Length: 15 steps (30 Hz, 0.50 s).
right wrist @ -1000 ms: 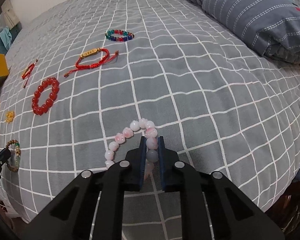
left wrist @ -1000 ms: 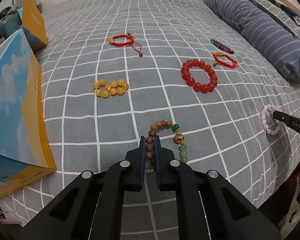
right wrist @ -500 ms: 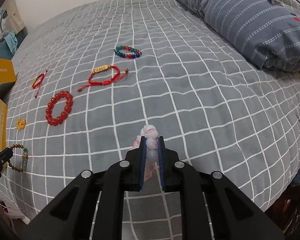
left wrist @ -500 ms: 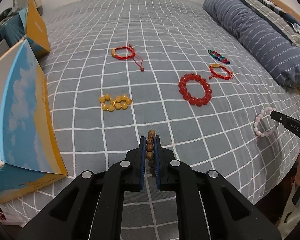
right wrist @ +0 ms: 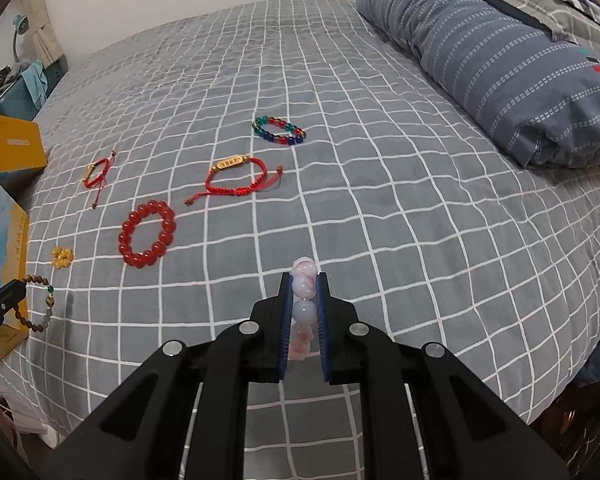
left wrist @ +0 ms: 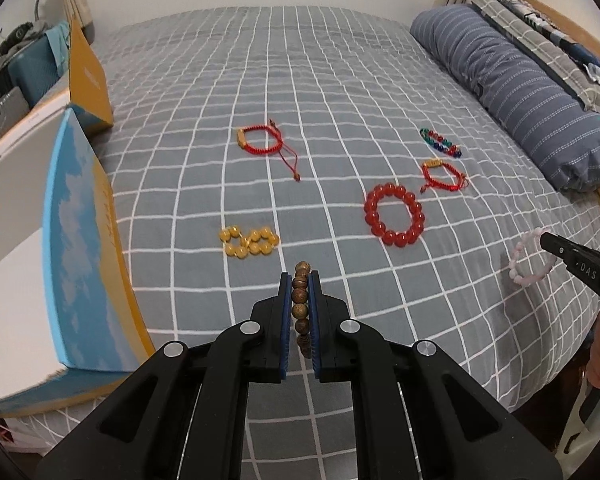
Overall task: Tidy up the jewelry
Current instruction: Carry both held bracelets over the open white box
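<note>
My left gripper point(left wrist: 301, 280) is shut on a brown wooden bead bracelet point(left wrist: 301, 304) and holds it above the bed; it hangs at the left in the right wrist view point(right wrist: 42, 304). My right gripper point(right wrist: 303, 280) is shut on a pink bead bracelet point(right wrist: 303, 292), lifted off the bed; it also shows in the left wrist view point(left wrist: 528, 258). On the grey checked bedspread point(left wrist: 340, 80) lie a yellow bead bracelet point(left wrist: 249, 242), a big red bead bracelet point(left wrist: 395, 215), two red cord bracelets point(left wrist: 262, 142) point(left wrist: 442, 176) and a multicoloured bead bracelet point(left wrist: 440, 143).
An open blue and yellow box point(left wrist: 76, 248) stands at the bed's left edge, with its yellow lid point(left wrist: 88, 80) farther back. A striped rolled quilt point(left wrist: 520, 92) lies along the right side. The bed's front edge is close below both grippers.
Both grippers have risen and pulled back from the bed, lifting the wooden bracelet and the pink bracelet off the bedspread. The other bracelets have not moved.
</note>
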{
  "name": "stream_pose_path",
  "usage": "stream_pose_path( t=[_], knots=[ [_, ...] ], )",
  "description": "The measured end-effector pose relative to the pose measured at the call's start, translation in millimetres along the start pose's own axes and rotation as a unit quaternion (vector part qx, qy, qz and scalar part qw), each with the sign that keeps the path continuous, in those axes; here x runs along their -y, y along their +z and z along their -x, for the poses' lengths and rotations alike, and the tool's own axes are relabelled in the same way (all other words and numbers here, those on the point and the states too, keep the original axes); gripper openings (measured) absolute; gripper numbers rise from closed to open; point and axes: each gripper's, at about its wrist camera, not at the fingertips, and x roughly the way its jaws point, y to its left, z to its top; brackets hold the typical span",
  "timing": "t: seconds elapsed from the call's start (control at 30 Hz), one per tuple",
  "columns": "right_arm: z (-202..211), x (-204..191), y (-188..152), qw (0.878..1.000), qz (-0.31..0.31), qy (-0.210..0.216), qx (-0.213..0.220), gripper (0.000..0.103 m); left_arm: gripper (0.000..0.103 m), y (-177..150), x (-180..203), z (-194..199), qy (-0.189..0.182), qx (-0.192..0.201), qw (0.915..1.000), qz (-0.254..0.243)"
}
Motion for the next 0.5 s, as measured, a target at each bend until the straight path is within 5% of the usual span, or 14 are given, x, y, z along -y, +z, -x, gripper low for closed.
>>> stream_pose_path(
  t=[0.5],
  knots=[
    [18.8, -22.3, 19.8, 0.999, 0.018, 0.006, 0.028, 0.011, 0.007, 14.3, -4.2, 10.4, -0.002, 0.009, 0.9999, -0.006]
  ],
)
